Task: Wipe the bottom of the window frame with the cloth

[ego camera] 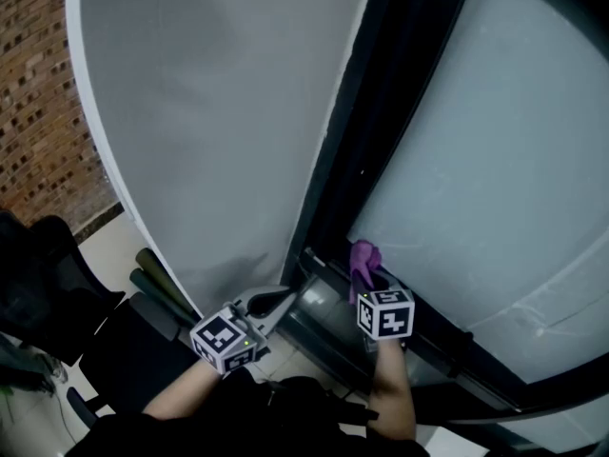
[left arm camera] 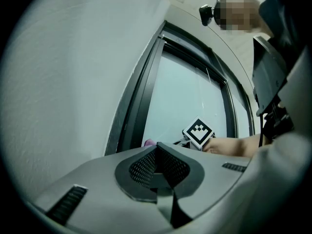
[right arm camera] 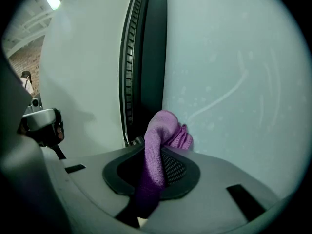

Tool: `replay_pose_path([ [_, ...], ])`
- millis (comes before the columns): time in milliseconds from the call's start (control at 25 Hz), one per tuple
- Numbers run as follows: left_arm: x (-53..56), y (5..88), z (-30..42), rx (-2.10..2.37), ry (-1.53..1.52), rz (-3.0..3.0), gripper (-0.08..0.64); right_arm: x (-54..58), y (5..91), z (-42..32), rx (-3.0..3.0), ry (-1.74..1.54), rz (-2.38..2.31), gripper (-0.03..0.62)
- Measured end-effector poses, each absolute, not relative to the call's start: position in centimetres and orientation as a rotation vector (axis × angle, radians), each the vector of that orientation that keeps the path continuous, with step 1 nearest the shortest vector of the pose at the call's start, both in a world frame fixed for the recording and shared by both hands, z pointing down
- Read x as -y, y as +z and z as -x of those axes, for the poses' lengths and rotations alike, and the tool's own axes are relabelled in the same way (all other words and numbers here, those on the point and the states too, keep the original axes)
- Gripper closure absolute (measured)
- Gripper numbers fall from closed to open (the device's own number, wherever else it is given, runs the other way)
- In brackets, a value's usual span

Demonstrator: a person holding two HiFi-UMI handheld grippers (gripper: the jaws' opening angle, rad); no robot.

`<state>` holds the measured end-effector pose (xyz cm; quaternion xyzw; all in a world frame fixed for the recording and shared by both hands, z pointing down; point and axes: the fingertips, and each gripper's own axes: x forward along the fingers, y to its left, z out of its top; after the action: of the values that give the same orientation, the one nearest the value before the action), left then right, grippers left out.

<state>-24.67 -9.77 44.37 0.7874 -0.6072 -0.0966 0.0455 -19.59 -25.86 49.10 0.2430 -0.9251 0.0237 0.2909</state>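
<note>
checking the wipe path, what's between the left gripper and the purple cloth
Only the dark bottom corner of the window frame; the head view shows it between the left gripper and the cloth, otherwise bare.

The head view looks steeply down; each gripper view looks closely along its jaws; all three share the window frame (ego camera: pixel 381 112).

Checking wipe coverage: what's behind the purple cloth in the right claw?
Behind the cloth held in the right claw are the dark window frame and pale glass. The cloth hides where they meet, so contact there can't be seen.
</note>
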Motion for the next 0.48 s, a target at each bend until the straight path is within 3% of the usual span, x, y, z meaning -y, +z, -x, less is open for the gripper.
replay_pose_path([
  [480,12.0,44.4,21.3,1.716,-0.232,-2.519,0.568,26.2,49.1,14.9,2.455,0.067,-0.726,0.523],
])
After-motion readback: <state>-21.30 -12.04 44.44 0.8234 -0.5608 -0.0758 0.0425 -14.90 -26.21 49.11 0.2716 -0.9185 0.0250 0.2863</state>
